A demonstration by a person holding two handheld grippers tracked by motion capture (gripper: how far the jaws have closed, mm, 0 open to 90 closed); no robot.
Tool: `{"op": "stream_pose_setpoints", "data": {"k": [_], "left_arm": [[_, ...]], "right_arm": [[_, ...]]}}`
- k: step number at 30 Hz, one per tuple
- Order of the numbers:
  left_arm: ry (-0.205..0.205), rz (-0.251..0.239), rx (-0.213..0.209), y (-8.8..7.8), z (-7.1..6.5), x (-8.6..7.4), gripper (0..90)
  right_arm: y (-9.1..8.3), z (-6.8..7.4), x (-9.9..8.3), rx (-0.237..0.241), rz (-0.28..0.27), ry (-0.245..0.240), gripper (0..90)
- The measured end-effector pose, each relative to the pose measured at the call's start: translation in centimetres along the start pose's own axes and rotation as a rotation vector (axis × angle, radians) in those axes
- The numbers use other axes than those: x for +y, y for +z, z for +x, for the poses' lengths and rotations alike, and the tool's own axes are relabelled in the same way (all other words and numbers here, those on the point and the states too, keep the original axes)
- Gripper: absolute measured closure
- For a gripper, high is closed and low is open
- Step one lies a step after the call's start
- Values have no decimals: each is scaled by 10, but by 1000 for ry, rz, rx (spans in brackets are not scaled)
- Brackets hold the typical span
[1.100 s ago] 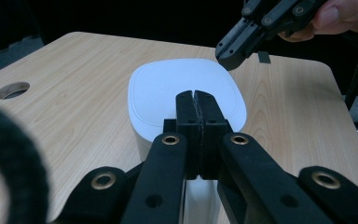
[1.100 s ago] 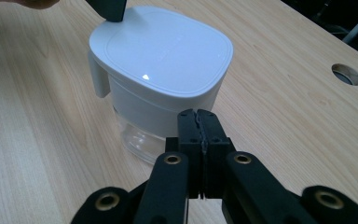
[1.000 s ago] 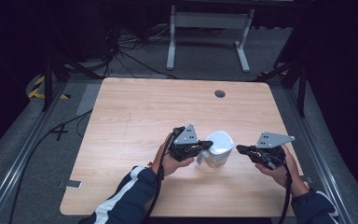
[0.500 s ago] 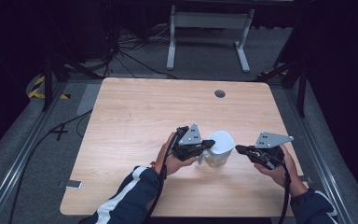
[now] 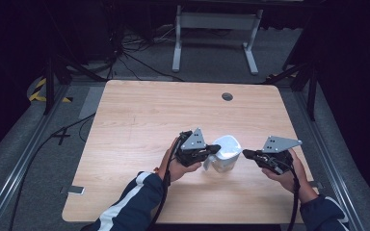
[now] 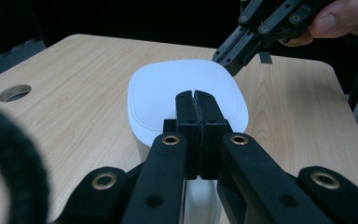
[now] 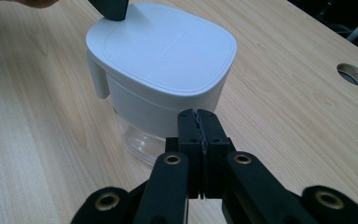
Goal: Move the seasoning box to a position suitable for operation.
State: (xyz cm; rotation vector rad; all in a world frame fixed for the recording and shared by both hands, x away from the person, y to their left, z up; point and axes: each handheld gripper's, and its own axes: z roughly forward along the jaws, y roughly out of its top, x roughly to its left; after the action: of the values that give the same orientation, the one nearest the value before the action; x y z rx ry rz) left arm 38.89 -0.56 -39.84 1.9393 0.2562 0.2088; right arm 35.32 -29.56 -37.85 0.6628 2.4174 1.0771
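- I'm holding my left gripper [image 5: 214, 150] w/ its jaws pressed together, nothing between them; in the left gripper view the tips [image 6: 196, 95] are hanging over the near part of the container's white lid [image 6: 168, 91].
- Can't tell whether those tips are touching the lid or just hovering above it.
- I'm keeping my right gripper [image 5: 246, 154] w/ jaws also together, gripping nothing; in the right gripper view the tips [image 7: 198, 115] are pointing at the container's side, just below the lid rim.
- The container [image 5: 224, 153] is standing upright on the wooden table [image 5: 139, 115], toward the near-right part, between my two grippers.
- It's a clear-bottomed body [image 7: 140, 137] w/ a white upper section & a rounded-square white lid [image 7: 163, 44]; a white tab is hanging down one side.
- From the right gripper view, the left gripper's tip [image 7: 109, 8] is sitting at the lid's far edge.
- From the left gripper view, the right gripper [image 6: 230, 58] is coming in at the lid's far right edge, close to it.
- A round cable hole [image 5: 227, 96] is sitting at the table's far side, well apart from the container.
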Motion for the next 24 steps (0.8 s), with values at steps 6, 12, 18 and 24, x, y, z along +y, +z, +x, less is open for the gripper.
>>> {"op": "stream_pose_setpoints", "data": {"k": [6,12,18,24], "left_arm": [[27,14,-3,-2,-3,1,900],[25,8,-2,-3,-2,0,900],[13,19,3,-2,-2,-3,900],[41,51,5,4,-6,-6,899]], "right_arm": [[0,-2,-2,-4,-1,-3,900],[-1,-2,-1,-5,-1,1,900],[-6,-1,3,-5,-22,-5,900],[-9,2,11,-10,-60,-19,900]]}}
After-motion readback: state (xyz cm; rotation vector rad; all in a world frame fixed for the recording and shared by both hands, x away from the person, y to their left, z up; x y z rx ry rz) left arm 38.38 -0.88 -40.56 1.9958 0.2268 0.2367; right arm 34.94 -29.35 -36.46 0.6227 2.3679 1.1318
